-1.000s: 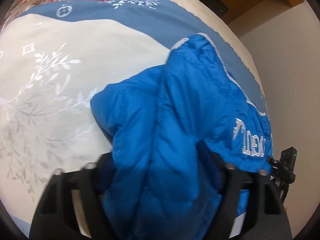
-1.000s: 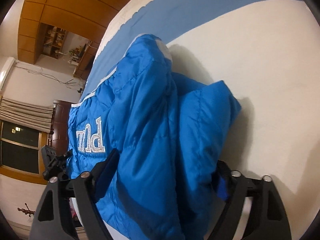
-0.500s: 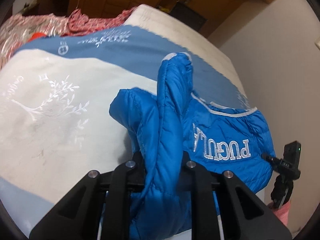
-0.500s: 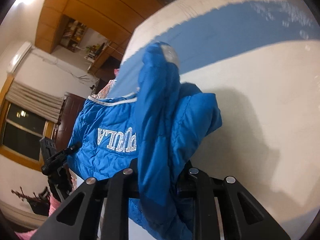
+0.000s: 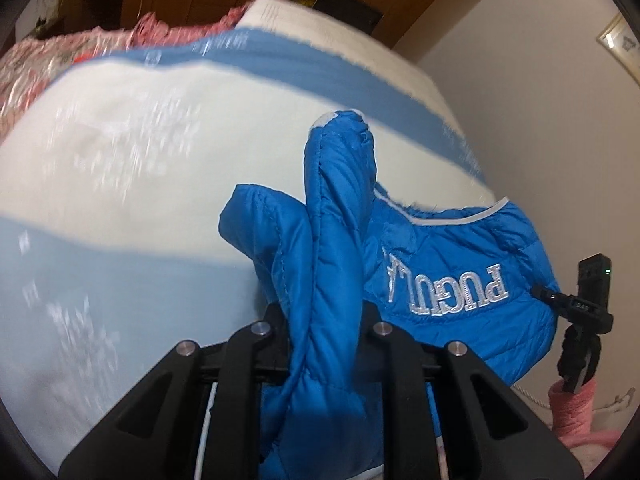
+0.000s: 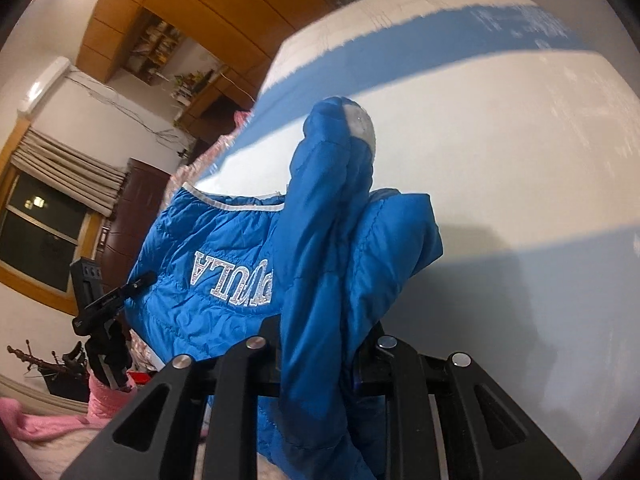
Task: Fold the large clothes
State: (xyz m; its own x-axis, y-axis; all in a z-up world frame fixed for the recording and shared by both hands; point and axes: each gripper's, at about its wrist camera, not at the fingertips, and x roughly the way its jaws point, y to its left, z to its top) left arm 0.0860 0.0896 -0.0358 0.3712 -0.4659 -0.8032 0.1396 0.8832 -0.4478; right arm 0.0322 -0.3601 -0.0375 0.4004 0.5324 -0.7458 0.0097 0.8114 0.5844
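Note:
A bright blue padded jacket [image 5: 440, 264] with silver lettering and a white-trimmed hem hangs lifted above the bed. My left gripper [image 5: 324, 332] is shut on a bunched fold of it, the fabric rising in a ridge between the black fingers. In the right wrist view the same jacket [image 6: 224, 248] stretches to the left, and my right gripper [image 6: 316, 344] is shut on another bunched fold. Each view shows the other gripper at the jacket's far end: the right one [image 5: 584, 312], the left one [image 6: 100, 304]. A pink sleeve [image 6: 104, 396] shows below it.
The bed [image 5: 120, 168] carries a white and blue cover with pale branch patterns. A pink floral quilt [image 5: 60, 52] lies at its far end. Wooden cabinets [image 6: 168, 12], a white wall [image 5: 540, 100] and a dark window [image 6: 36, 236] surround the bed.
Both grippers closed on folds of the jacket and lifted it off the bed, drawing it back. The lettered panel now hangs stretched between them.

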